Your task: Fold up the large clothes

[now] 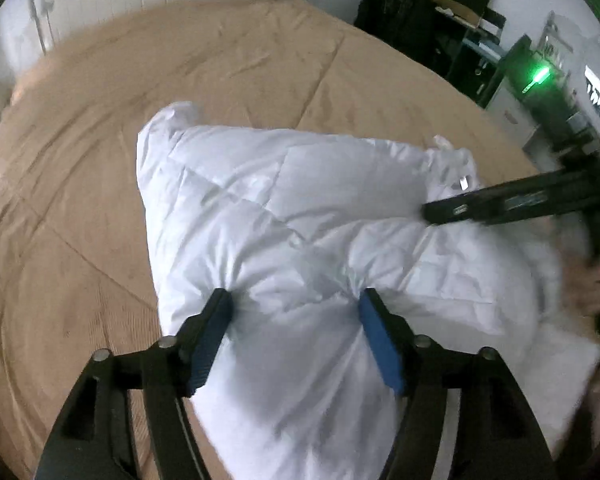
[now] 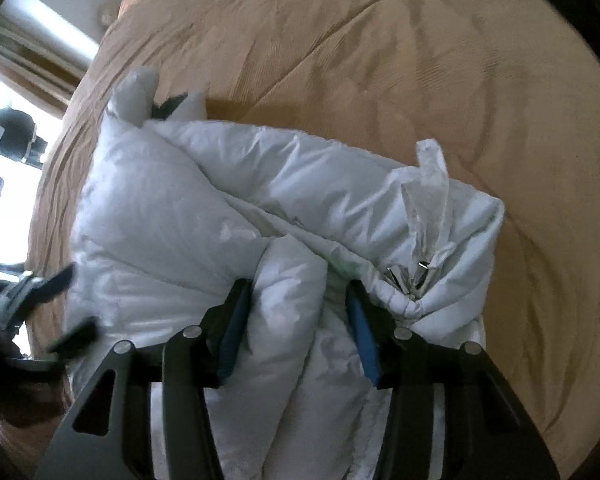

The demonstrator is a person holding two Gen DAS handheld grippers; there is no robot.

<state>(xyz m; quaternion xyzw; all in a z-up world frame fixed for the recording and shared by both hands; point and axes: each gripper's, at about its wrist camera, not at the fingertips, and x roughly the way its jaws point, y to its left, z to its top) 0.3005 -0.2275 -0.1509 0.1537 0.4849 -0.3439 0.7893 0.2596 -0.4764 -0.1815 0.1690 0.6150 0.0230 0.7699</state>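
Here both tongs [image 1: 296,300] [image 2: 296,292] pinch the white quilted garment [image 1: 300,216] on the tan bedspread [image 1: 100,160].

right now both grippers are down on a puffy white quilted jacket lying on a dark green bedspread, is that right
Not quite: the bedspread is tan, not dark green, as the left wrist view shows. The rest holds: the left gripper and the right gripper are both down on the puffy white quilted jacket, its padding bulging between their blue pads.
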